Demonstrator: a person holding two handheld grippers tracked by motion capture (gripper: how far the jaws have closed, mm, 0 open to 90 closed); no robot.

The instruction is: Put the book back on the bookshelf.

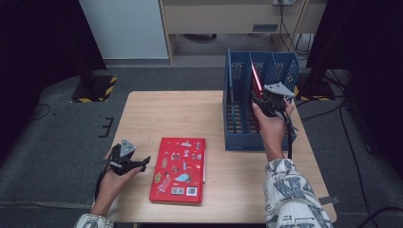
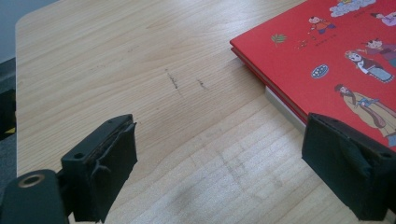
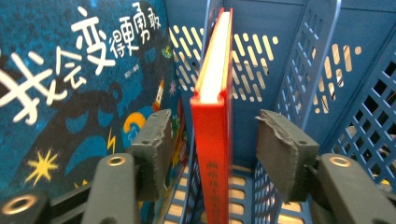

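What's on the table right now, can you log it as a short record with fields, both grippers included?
surface: wooden table
rack: blue file rack at the table's far right, with upright dividers
book in rack: red book standing upright in a slot, beside a blue-covered book
book on table: red picture book lying flat near the front edge
right gripper: at the rack, jaws apart on either side of the red book's spine, pads clear of it
left gripper: open, low over bare table beside the flat book
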